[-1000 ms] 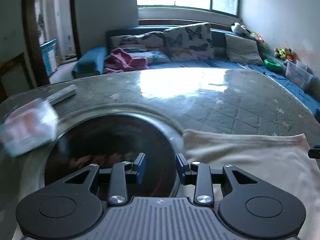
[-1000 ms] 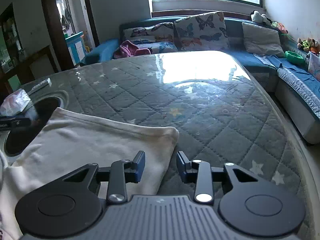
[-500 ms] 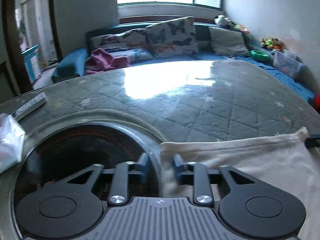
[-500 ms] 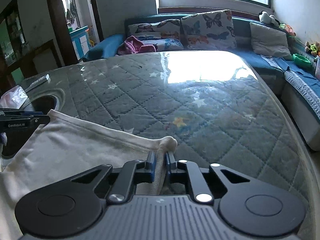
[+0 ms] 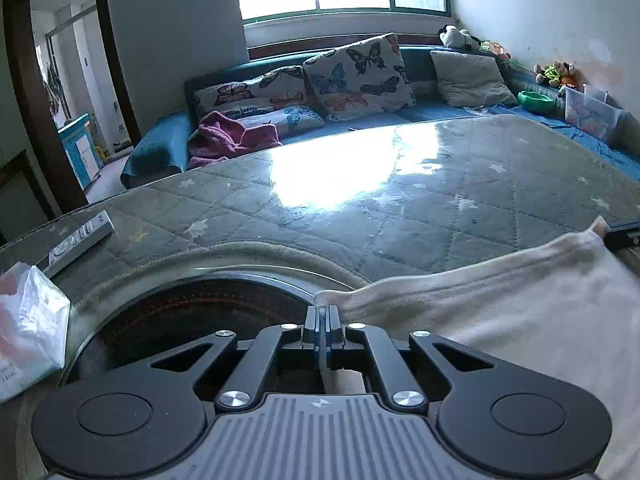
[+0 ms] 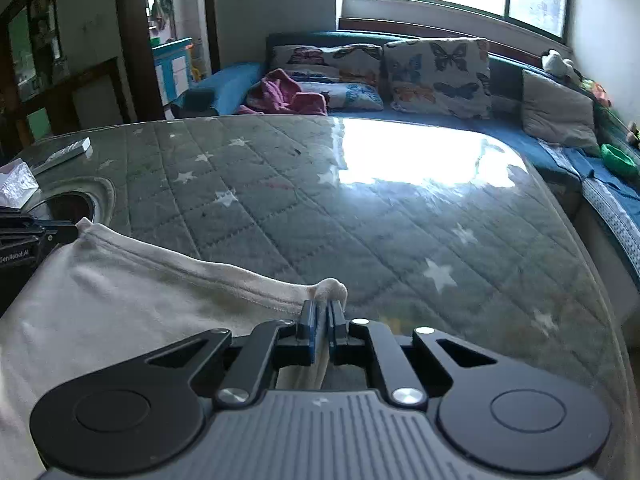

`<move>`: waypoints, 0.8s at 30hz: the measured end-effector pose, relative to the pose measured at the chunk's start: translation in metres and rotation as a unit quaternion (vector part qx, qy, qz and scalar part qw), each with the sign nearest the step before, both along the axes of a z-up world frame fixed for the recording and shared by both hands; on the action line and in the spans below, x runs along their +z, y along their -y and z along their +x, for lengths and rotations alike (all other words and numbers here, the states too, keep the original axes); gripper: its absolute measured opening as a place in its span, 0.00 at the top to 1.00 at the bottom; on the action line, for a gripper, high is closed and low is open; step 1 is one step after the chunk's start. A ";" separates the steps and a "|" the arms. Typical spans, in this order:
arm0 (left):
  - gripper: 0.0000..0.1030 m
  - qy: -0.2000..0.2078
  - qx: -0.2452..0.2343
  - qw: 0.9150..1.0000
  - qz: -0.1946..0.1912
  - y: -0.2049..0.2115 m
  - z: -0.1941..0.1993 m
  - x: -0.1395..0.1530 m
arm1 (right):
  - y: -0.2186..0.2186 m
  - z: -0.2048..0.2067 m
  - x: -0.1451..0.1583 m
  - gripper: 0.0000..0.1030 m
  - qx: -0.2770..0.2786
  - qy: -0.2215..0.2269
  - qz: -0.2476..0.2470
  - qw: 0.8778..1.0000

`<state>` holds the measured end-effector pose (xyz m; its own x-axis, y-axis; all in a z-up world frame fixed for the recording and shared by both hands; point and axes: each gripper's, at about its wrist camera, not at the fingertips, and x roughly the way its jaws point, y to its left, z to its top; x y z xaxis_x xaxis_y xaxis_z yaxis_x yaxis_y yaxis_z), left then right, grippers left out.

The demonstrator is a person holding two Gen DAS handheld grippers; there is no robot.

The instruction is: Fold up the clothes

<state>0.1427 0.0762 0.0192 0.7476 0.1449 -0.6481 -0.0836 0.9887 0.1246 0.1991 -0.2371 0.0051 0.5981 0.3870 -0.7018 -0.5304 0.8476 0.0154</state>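
Both grippers have just closed on the far hem of the cream garment [image 5: 520, 320], one at each corner. A second ago their fingers stood spread over the cloth; now the left gripper [image 5: 322, 314] has its fingers pressed together with the left corner of the hem pinched between them, and the right gripper [image 6: 321, 312] pinches the right corner, a small nub of fabric poking up past its tips.

The garment lies on the near part of the desk [image 6: 360, 220], a glass top over a quilted, star-patterned cover. Its left corner sits just beside the round dark opening [image 5: 192, 312] near the desk's left edge. The hem between the two grips now rises off the glass in a shallow ridge where before it lay flat.

With both corners gripped, the fold can probably begin: the edge looks ready to be lifted and carried over the rest of the cloth. A remote control [image 5: 80, 236] and a white plastic bag [image 5: 28, 320] lie at the left edge, clear of the garment.
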 end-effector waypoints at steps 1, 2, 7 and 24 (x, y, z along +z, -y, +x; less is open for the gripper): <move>0.93 -0.001 0.002 1.000 -0.003 -0.001 -0.001 0.001 | -0.002 0.003 0.000 0.91 0.000 0.001 -0.001 1.000; 0.93 -0.002 0.004 1.000 -0.005 -0.002 -0.001 0.001 | -0.003 0.003 0.001 0.89 0.000 0.002 -0.002 1.000; 0.71 0.002 0.008 1.000 -0.016 -0.001 -0.017 0.009 | 0.001 -0.016 0.016 0.70 0.016 0.008 0.005 1.000; 0.14 0.028 -0.116 0.989 -0.088 0.103 -0.136 0.031 | 0.085 -0.158 0.037 0.41 -0.014 0.024 0.002 1.000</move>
<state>0.0065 -0.0265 0.0502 0.7825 -0.1460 -0.6053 0.1458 0.9881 -0.0499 0.0412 -0.3225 0.0425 0.6418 0.3730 -0.6700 -0.5066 0.8621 -0.0053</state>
